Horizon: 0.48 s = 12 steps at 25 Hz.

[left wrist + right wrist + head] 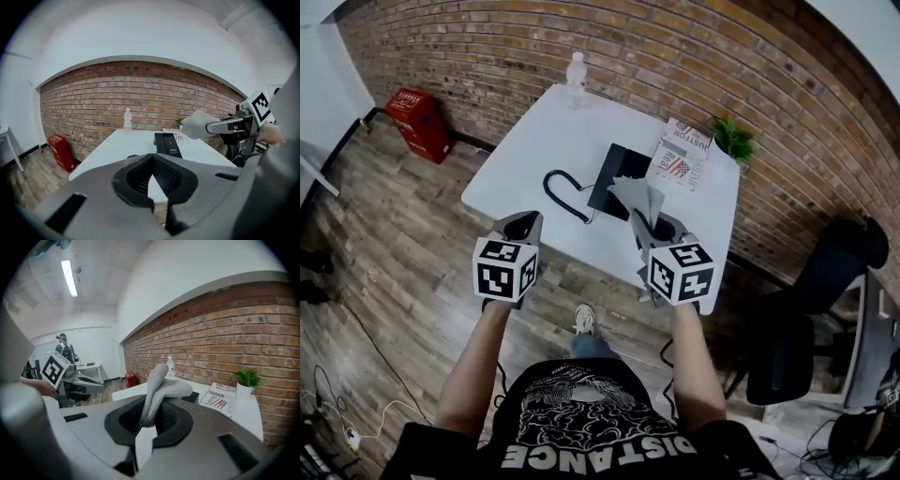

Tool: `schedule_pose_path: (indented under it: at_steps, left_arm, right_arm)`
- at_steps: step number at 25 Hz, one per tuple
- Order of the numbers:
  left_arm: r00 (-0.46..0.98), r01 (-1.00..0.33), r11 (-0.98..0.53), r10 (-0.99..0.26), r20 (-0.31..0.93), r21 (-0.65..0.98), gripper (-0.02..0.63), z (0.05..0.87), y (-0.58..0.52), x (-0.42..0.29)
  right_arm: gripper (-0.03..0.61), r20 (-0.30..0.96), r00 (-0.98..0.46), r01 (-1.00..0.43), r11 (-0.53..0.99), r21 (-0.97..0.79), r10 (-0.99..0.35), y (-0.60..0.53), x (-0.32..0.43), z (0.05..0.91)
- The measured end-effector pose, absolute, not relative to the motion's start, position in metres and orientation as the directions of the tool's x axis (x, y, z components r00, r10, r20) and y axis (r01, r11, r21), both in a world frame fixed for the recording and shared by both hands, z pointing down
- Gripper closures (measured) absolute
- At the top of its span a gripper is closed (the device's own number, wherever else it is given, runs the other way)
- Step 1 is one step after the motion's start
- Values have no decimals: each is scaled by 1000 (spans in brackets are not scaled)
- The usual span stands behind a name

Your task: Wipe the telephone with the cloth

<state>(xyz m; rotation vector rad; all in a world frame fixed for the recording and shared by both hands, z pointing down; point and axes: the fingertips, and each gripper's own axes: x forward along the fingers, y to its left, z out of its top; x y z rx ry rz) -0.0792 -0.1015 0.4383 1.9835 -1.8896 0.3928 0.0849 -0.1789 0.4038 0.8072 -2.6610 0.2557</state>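
Your right gripper [643, 228] has its fingers clamped on the grey cloth [637, 197], which sticks up from them and, from the head view, overlaps the near right corner of the black telephone [617, 178]. The telephone lies on the white counter [534, 141], with its coiled cord [563, 198] to its left. Your left gripper [522, 225], fingers together on nothing, hangs left of the telephone, nearer you than the cord

White table [534, 159] and its load
A clear bottle [576, 79] stands at the far edge. A black telephone [617, 178] lies mid-table, its coiled cord [562, 195] looping left. A newspaper [682, 155] lies beside it, with a potted plant [732, 141] at the far right corner.
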Motion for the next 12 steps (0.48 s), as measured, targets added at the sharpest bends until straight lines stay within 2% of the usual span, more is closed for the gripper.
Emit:
schedule_pose_path:
  at_steps: [12]
  left_arm:
    - [35, -997, 6, -869, 493, 80, 609, 458, -202, -93]
  right_arm:
    - [566, 402, -798, -530, 841, -110, -450, -297, 58, 419]
